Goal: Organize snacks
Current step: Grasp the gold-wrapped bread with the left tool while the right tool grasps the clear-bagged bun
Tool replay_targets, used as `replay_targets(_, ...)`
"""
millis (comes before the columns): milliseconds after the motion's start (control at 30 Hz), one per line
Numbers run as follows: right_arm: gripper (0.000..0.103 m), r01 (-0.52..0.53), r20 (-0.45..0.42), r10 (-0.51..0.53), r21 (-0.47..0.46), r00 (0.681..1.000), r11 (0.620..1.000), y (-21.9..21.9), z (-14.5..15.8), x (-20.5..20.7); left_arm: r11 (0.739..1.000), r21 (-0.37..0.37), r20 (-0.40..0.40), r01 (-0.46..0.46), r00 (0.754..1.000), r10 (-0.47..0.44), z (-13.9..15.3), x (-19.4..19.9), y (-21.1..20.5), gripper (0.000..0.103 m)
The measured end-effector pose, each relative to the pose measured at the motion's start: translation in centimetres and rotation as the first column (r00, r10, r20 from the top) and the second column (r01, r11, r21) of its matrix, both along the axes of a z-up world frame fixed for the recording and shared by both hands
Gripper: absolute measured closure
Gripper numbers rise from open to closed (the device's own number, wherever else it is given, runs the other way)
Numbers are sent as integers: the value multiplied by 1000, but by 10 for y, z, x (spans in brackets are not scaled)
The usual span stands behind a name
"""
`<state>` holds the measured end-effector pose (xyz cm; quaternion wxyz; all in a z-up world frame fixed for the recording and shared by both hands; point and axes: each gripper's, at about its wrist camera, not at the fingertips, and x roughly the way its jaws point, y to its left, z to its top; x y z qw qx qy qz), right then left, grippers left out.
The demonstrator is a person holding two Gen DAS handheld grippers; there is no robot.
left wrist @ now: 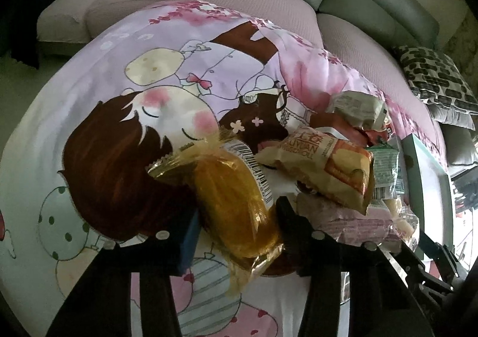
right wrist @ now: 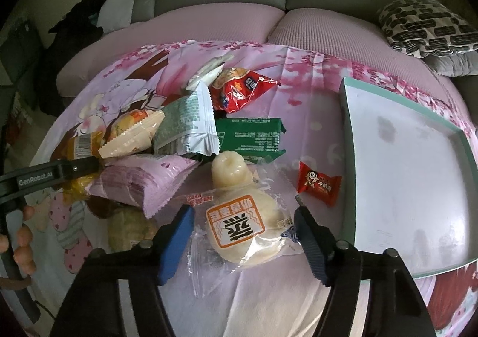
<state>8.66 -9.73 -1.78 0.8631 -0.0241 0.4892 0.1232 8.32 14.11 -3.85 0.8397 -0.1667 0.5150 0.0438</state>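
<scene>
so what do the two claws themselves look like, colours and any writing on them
Both are black frames with silver bolts. The right claw has two blue ribbed finger pads. The left claw shows one blue pad, its other finger looks black. Seen from the right wrist, its black arm carries white "GenRobot.AI" lettering.

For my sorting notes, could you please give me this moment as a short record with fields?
surface: cartoon-print cloth over a sofa
left tool: closed on the yellow cake packet
right tool: straddles the clear bun packet, pads not yet pressing it
pile: purple packet, pale green packet, dark green packet, red packet
loose: small red candy
tray: teal-rimmed, nothing in it
</scene>
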Motion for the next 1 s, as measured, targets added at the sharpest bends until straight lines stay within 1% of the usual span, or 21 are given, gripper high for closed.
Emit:
replay_targets(200,44,20,-10,-19,39,1000,999,-6,4,-2,1000,-6,2,-24,1000,24,5,-8,6,53)
replay_targets(433,48,31,-16,-30,69,999,997,-10,11,-7,999,-6,31,-33,999,33,21,-17,9,53)
replay_targets(567,48,40,2,-41,95,999,995,-15,23,-11,1000,-3,55,-30,998,30,36,-24,6,53)
replay_targets(767,48,81,62,-90,126,994,989,-29,53,-11,1000,10,112,10,994,-11,66,-27,-12,53)
replay_targets(1000,48,182,77,-196,157,978,971,-55,71,2,995,6,152,97,984,-97,88,-14,-54,53)
